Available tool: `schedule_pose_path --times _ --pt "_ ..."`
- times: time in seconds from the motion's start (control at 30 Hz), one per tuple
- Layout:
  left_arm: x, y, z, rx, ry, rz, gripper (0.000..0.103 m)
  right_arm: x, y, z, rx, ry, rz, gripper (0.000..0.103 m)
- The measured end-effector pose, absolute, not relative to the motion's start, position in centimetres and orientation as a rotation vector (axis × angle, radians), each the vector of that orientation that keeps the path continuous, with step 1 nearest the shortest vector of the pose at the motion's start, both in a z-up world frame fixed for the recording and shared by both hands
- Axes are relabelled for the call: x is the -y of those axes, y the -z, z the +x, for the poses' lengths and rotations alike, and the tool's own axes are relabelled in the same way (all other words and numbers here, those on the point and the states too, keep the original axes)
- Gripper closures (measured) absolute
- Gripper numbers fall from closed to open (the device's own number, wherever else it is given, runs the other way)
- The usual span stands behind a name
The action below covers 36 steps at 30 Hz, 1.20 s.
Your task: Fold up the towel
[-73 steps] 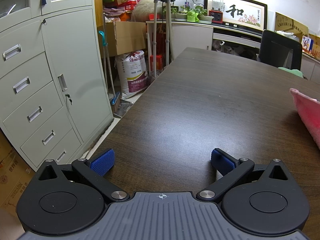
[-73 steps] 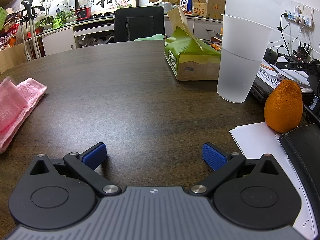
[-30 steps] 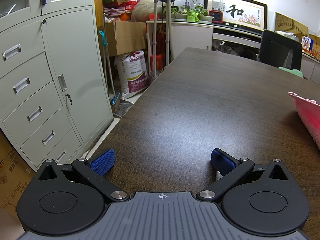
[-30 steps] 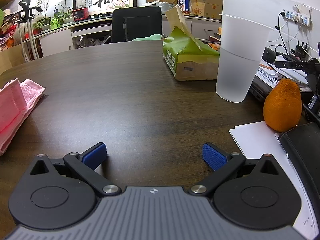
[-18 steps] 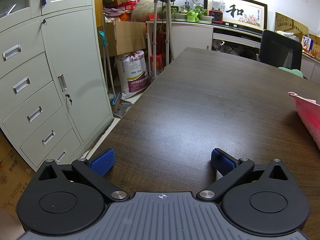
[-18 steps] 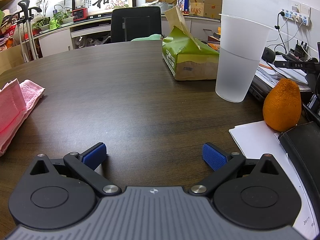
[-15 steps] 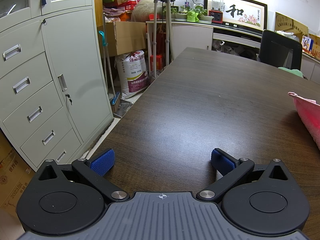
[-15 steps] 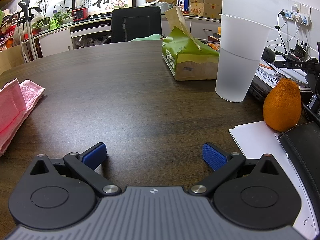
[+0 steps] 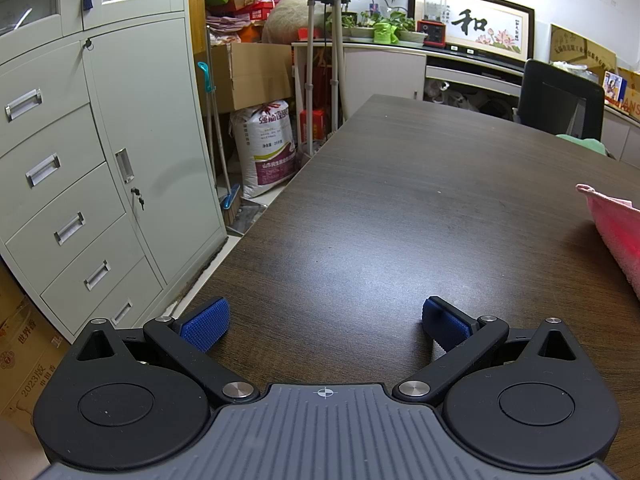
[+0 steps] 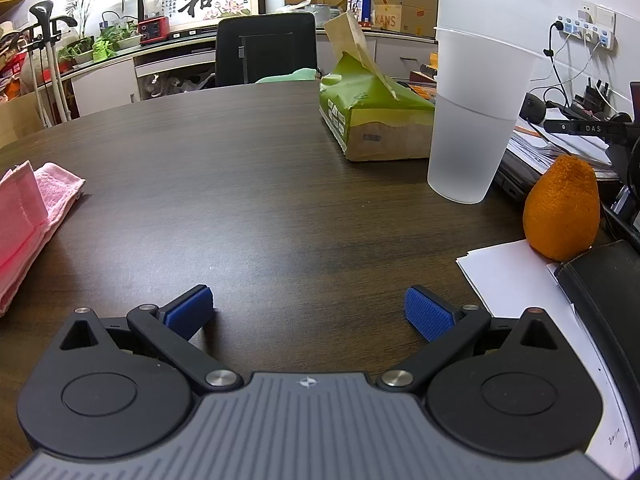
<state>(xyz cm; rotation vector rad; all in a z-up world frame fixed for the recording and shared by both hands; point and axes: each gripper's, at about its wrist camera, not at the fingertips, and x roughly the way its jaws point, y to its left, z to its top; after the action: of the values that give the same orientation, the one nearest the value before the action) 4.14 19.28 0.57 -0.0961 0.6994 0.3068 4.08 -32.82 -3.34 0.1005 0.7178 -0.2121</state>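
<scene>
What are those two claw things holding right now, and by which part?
Nothing. The left gripper and the right gripper both have their jaws spread wide over bare table, and the pink towel lies untouched off to the side.

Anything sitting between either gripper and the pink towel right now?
Nothing visible. Only bare table lies between the open right gripper and the towel at its left. The open left gripper sees the towel at its right, also unobstructed.

Office, filing cabinet (image 9: 80, 184), desk chair (image 10: 266, 48)
</scene>
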Motion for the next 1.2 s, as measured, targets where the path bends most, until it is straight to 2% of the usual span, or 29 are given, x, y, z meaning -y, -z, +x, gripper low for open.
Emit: schedule_pose_path --times 0.7,1.2 --pt "-19.3 -0.6 4.1 -0.700 -0.307 -0.094 0.000 30.0 3.0 4.1 -0.728 0.234 0.117 0.000" --pt "-19.2 -0.6 4.1 -0.700 -0.314 -0.096 0.000 22.2 -2.1 6.1 -0.622 -0.014 0.161 0.000"
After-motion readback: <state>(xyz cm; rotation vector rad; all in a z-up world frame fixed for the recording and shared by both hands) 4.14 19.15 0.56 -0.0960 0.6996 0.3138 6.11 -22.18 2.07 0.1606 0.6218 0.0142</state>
